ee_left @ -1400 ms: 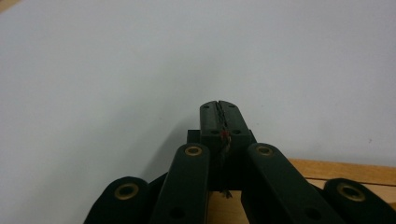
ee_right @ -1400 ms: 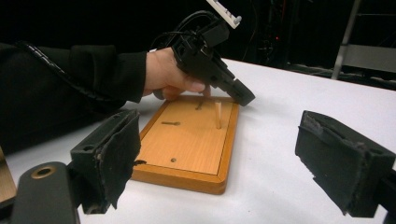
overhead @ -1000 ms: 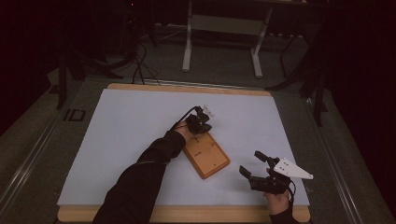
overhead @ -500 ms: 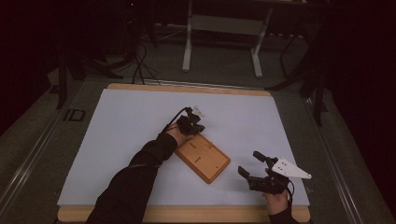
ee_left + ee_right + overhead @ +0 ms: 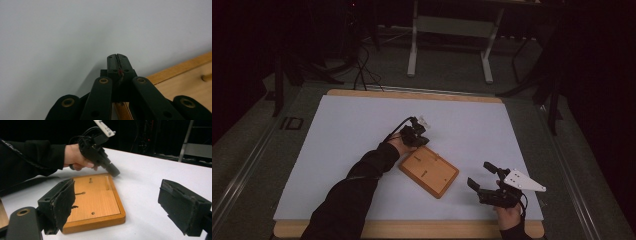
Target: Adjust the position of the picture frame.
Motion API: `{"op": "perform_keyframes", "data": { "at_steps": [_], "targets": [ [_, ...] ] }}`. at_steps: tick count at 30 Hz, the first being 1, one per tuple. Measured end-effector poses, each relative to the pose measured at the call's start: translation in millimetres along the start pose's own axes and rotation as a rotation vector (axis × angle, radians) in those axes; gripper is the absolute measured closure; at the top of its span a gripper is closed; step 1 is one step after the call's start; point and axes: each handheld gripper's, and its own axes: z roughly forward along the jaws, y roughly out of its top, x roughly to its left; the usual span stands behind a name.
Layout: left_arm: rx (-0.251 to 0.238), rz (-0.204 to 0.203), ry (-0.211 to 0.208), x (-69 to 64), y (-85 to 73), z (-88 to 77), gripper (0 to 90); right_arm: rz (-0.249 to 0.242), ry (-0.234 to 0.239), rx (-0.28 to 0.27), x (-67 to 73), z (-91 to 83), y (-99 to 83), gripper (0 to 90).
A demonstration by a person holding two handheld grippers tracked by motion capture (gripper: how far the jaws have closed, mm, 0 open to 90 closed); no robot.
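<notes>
I look down on a wide table with a pale lavender-white top and a light wooden rim, and it carries everything I am working with; on it, a little right of the middle, lies a flat rectangular wooden board of orange-brown colour with a raised border, turned at a slant to the table's edges; its face bears a few small pegs and short slots, though I cannot make out their exact kind; a dark-sleeved forearm comes in from the bottom of the high view and leads up to my left gripper, black with a cable trailing behind it, which sits at the board's far left corner, its tip low over the tabletop just beside the rim; in the left gripper view its jaws are clenched tight, pad against pad, and something thin and dark with a speck of red appears to be caught in the seam, too small for me to name; my right gripper, black with a grey three-cornered plate on top, hangs near the table's front right edge, apart from the board, its jaws released and spread wide with nothing between them.
</notes>
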Motion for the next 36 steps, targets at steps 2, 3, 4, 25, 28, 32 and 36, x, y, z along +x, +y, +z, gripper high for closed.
{"op": "perform_keyframes", "data": {
  "at_steps": [2,3,4,25,28,32,36],
  "targets": [
    [-0.008,-0.006,-0.006,-2.9,-4.1,-4.1,90.0,0.001,-0.001,0.000,0.0,0.4,0.0,13.8],
    [-0.008,0.001,-0.006,-4.2,-5.9,-6.7,90.0,0.002,0.001,0.001,0.1,0.7,-0.1,13.8],
    [-0.018,-0.008,-0.013,-5.7,-7.8,-8.7,90.0,0.004,0.001,0.003,0.4,1.1,-0.1,13.8],
    [0.006,-0.005,-0.046,-30.5,-40.2,-33.3,90.0,0.006,0.007,0.018,1.5,6.5,-1.3,13.7],
    [0.004,-0.011,-0.055,-33.9,-44.5,-36.0,90.0,0.008,0.008,0.020,1.6,7.2,-1.4,13.8],
    [-0.006,-0.017,-0.060,-37.9,-49.9,-38.7,90.0,0.009,0.010,0.024,1.5,8.5,-1.9,13.8],
    [-0.009,-0.018,-0.065,-40.6,-52.9,-38.9,90.0,0.004,0.011,0.026,2.2,9.3,-1.9,13.7]
  ]
}}
